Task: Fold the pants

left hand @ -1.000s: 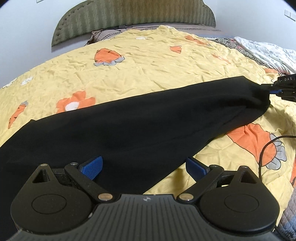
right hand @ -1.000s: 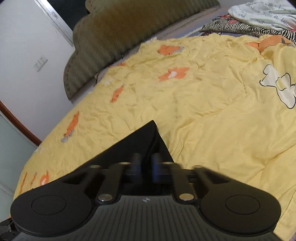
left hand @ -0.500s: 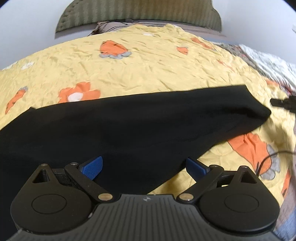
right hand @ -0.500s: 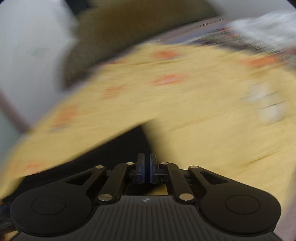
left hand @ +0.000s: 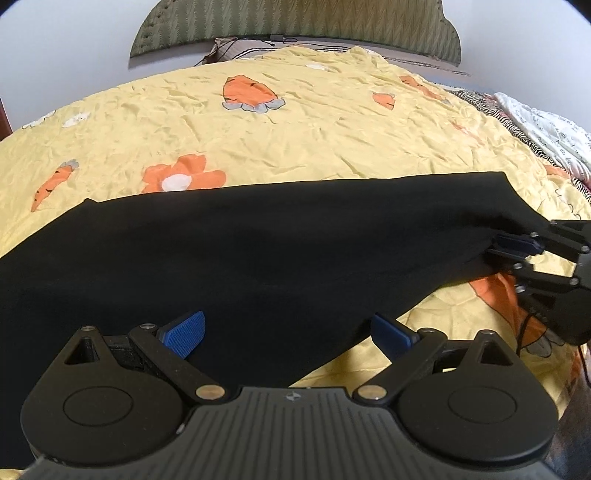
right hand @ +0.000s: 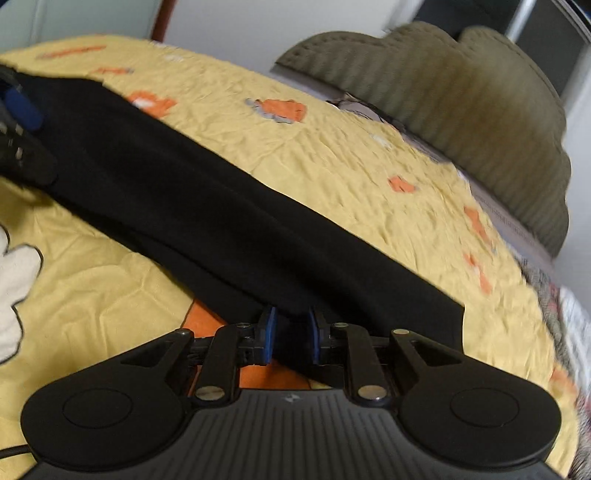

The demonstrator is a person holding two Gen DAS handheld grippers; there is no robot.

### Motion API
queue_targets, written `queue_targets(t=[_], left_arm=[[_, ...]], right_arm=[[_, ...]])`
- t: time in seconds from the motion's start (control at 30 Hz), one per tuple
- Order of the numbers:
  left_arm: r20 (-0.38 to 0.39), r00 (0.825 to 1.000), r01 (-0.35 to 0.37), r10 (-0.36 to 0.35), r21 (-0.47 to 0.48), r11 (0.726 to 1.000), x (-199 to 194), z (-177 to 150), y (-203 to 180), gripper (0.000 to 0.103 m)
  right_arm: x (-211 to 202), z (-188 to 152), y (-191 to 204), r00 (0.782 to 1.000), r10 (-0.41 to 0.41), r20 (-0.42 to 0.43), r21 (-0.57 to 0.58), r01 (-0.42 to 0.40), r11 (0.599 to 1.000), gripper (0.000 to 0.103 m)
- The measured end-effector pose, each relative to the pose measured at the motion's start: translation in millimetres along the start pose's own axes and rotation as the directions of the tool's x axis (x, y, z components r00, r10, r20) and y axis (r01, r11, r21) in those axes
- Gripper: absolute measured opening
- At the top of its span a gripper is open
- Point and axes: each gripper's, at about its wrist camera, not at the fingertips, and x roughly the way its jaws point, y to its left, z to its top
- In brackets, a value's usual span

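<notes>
Black pants [left hand: 280, 243] lie in a long folded band across the yellow bedspread [left hand: 295, 140]. My left gripper [left hand: 288, 332] stands open over the band's near edge, its blue pads wide apart with cloth under and between them. At the right end of the band, my right gripper [left hand: 513, 254] meets the pants' tip. In the right wrist view the right gripper [right hand: 291, 334] has its jaws opening, a narrow gap with the pants' [right hand: 229, 229] edge between the pads. One of the left gripper's fingers [right hand: 22, 107] shows far left.
The bedspread [right hand: 351, 158] carries orange carrot and flower prints. A padded olive headboard [left hand: 295, 22] closes the far side. Zebra-striped and white printed bedding [left hand: 546, 125] is heaped at the right. A thin black cable [left hand: 524, 332] runs near my right hand.
My right gripper let go of the pants' far corner, rolled and swung round to the near tip of the same end, and its shut jaws have parted slightly. The left gripper stayed open in place.
</notes>
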Motion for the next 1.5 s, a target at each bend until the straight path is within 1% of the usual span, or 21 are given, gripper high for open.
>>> queue_targets(t=[0.1, 0.2, 0.27, 0.3, 0.37, 0.47, 0.53, 0.6, 0.67, 0.8, 0.97, 1.07, 1.17, 1.27, 1.3, 1.33, 1.37, 1.4, 1.43, 1.47, 1.5], left_arm=[[0.0, 1.0, 0.002, -0.002, 0.001, 1.0, 4, 1, -7, 0.098], [0.0, 1.0, 0.001, -0.001, 0.054, 0.999, 7, -1, -20, 0.098], [0.017, 1.0, -0.005, 0.003, 0.119, 0.993, 7, -3, -31, 0.098], [0.03, 1.0, -0.006, 0.002, 0.163, 0.987, 7, -5, -37, 0.098], [0.062, 0.998, -0.022, 0.007, 0.247, 0.969, 7, -7, -51, 0.098], [0.122, 0.993, -0.031, -0.011, 0.342, 0.939, 9, -8, -69, 0.098], [0.143, 0.99, -0.047, -0.007, 0.373, 0.927, 16, -8, -77, 0.095], [0.145, 0.989, -0.058, 0.002, 0.377, 0.924, 26, -6, -80, 0.091], [0.128, 0.992, -0.044, 0.0, 0.345, 0.938, 34, -4, -76, 0.076], [0.078, 0.99, 0.095, -0.117, 0.243, 0.965, 39, 1, -58, 0.058], [0.059, 0.986, 0.134, -0.154, 0.256, 0.957, 33, -1, -53, 0.033], [0.045, 0.983, 0.158, -0.175, 0.258, 0.953, 28, -2, -53, 0.025], [0.031, 0.98, 0.18, -0.198, 0.294, 0.939, 22, -6, -58, 0.022], [0.014, 0.973, 0.215, -0.231, 0.319, 0.923, 17, -10, -61, 0.021], [0.01, 0.97, 0.229, -0.245, 0.316, 0.921, 15, -12, -61, 0.021], [0.008, 0.965, 0.247, -0.262, 0.312, 0.917, 13, -12, -60, 0.021], [-0.002, 0.959, 0.269, -0.283, 0.309, 0.912, 11, -12, -60, 0.021], [-0.019, 0.954, 0.291, -0.3, 0.307, 0.906, 10, -11, -61, 0.021], [-0.032, 0.948, 0.312, -0.317, 0.301, 0.901, 8, -11, -61, 0.029], [-0.04, 0.943, 0.328, -0.332, 0.296, 0.897, 7, -10, -62, 0.029], [-0.05, 0.936, 0.347, -0.348, 0.291, 0.892, 6, -9, -63, 0.029]], right_arm=[[8, 6, 14, 1.0, -0.008, 0.01, -0.092, 0.009, 0.996, 0.019], [12, 8, 23, 0.999, -0.009, 0.038, -0.15, 0.015, 0.989, 0.019], [9, 10, 12, 0.998, 0.048, 0.046, -0.081, -0.044, 0.996, 0.015], [7, 12, 4, 0.995, 0.084, 0.049, -0.028, -0.083, 0.996, 0.011], [-1, 14, -9, 0.99, 0.122, 0.07, 0.037, -0.125, 0.991, 0.008], [-14, 17, -19, 0.983, 0.161, 0.093, 0.077, -0.168, 0.983, 0.007], [-20, 17, -20, 0.981, 0.165, 0.104, 0.078, -0.173, 0.982, 0.007], [-24, 18, -19, 0.982, 0.161, 0.101, 0.07, -0.169, 0.983, 0.007], [-25, 17, -17, 0.983, 0.151, 0.1, 0.064, -0.158, 0.985, 0.007], [-22, 12, -11, 0.988, 0.139, 0.068, 0.043, -0.142, 0.989, 0.007], [-21, 1, -7, 0.989, 0.14, 0.041, 0.063, -0.142, 0.988, 0.007], [-27, -5, -7, 0.989, 0.14, 0.044, 0.085, -0.143, 0.986, 0.007], [-31, -13, -9, 0.99, 0.137, 0.034, 0.118, -0.14, 0.983, 0.007], [-39, -26, -21, 0.993, 0.105, 0.048, 0.212, -0.113, 0.971, 0.007], [-43, -32, -31, 0.994, 0.094, 0.061, 0.283, -0.107, 0.953, 0.007], [-47, -40, -45, 0.994, 0.083, 0.075, 0.381, -0.106, 0.918, 0.008], [-50, -49, -61, 0.994, 0.07, 0.09, 0.489, -0.105, 0.866, 0.01], [-51, -61, -79, 0.993, 0.056, 0.103, 0.604, -0.107, 0.79, 0.014], [-50, -75, -98, 0.992, 0.051, 0.117, 0.709, -0.119, 0.695, 0.025], [-47, -90, -115, 0.991, 0.052, 0.127, 0.799, -0.133, 0.587, 0.034], [-43, -104, -130, 0.989, 0.056, 0.137, 0.863, -0.147, 0.483, 0.055]])
